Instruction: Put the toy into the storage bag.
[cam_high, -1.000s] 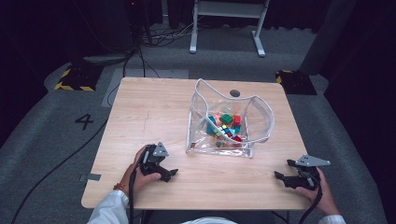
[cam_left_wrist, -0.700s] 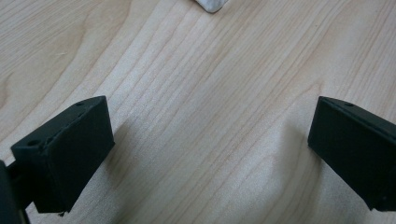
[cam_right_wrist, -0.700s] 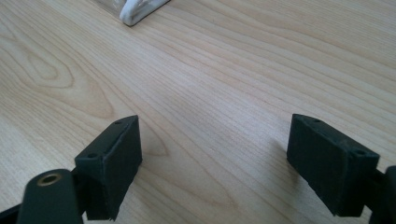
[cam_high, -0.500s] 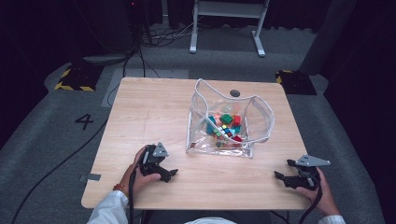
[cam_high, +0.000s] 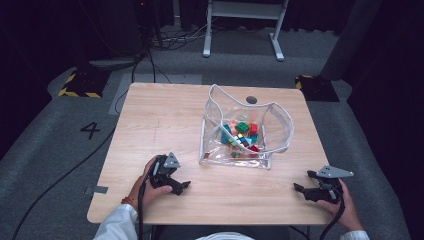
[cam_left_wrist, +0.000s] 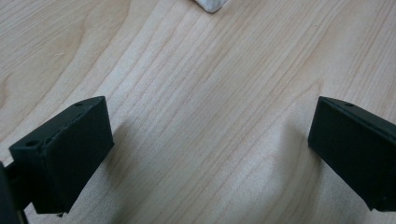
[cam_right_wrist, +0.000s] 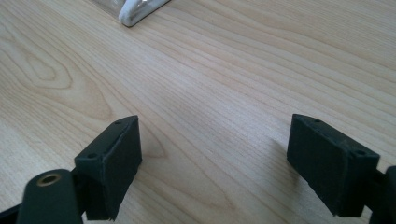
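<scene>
A clear plastic bag (cam_high: 250, 132) with white edging stands open at the centre-right of the worktop (cam_high: 165, 115), holding a heap of small coloured cubes (cam_high: 241, 136); its white corner shows at the top edge in both gripper views. The left gripper (cam_high: 175, 184) rests on the worktop near the front edge, left of the bag and apart from it, and the right gripper (cam_high: 306, 189) rests at the front right corner; the fingers (cam_left_wrist: 65, 154) of each are spread wide and hold nothing. The worktop is pale wood-grain laminate standing on grey carpet (cam_high: 60, 145) marked with a "4" (cam_high: 90, 130), with black cables (cam_high: 150, 60), hazard-striped tape (cam_high: 77, 92) and a white frame (cam_high: 245, 25) in the dark room behind.
</scene>
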